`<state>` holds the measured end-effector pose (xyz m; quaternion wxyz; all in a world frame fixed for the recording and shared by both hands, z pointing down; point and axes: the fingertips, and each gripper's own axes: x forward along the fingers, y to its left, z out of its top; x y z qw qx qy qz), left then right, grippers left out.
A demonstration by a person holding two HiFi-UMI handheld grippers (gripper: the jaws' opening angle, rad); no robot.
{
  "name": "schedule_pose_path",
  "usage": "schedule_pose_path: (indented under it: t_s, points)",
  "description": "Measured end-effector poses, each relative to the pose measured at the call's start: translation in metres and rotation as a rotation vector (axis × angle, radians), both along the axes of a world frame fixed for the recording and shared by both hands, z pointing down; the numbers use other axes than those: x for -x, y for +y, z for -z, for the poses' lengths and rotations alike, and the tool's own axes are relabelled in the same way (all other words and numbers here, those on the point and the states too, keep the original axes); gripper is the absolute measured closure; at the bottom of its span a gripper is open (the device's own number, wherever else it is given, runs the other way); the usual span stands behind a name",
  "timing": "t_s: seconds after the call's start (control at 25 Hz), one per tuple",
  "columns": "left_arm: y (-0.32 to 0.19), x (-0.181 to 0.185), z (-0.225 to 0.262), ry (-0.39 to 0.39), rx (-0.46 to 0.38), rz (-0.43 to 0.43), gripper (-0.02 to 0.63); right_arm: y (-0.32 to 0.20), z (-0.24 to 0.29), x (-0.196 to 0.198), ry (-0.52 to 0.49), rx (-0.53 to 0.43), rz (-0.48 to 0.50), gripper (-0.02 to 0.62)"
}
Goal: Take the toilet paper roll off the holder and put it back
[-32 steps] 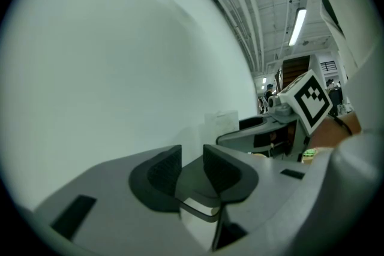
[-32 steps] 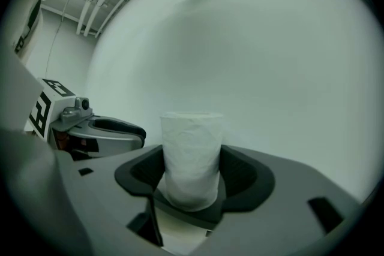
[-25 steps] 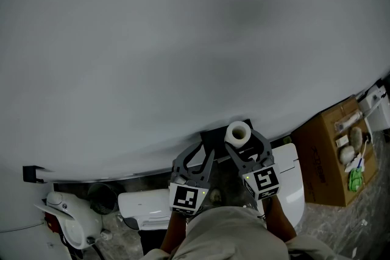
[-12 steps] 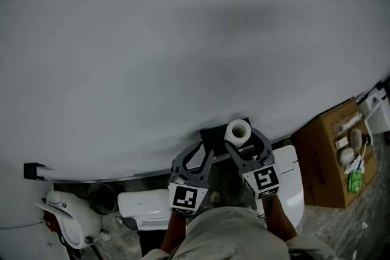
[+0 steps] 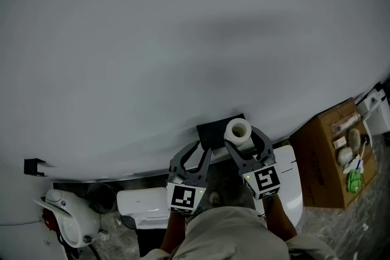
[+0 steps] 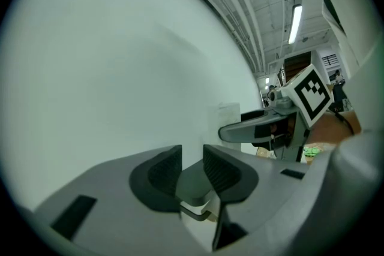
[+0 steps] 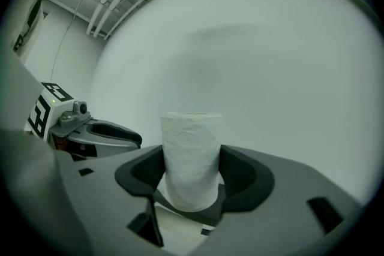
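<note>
A white toilet paper roll [image 5: 237, 130] [image 7: 191, 156] stands upright between the pads of my right gripper [image 5: 240, 138] [image 7: 192, 174], which is shut on it. The roll is held up against the pale wall, right beside the black holder [image 5: 212, 131], and overlaps the holder's right end. My left gripper [image 5: 203, 150] [image 6: 192, 169] sits just below and left of the holder. Its pads are drawn close together with only a thin slit between them, and nothing is gripped. How the roll meets the holder is hidden behind the roll.
A white toilet [image 5: 146, 204] stands below the grippers. A cardboard box [image 5: 329, 155] with small items on it is at the right. A white appliance [image 5: 70, 222] sits on the floor at the lower left. A small black fitting [image 5: 33, 165] is on the wall at the left.
Almost nothing has changed. The roll in my right gripper and the holder have shifted a few pixels up and left in the head view. The left gripper keeps its place.
</note>
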<state>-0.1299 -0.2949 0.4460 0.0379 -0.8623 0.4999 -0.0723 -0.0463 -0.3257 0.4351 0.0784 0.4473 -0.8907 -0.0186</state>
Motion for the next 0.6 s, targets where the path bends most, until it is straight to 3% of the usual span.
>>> schedule_pose_path:
  t_s: [0.6]
  points:
    - [0.057, -0.027, 0.009, -0.007, -0.026, 0.044, 0.497, 0.062, 0.007, -0.029, -0.016, -0.018, 0.043, 0.321]
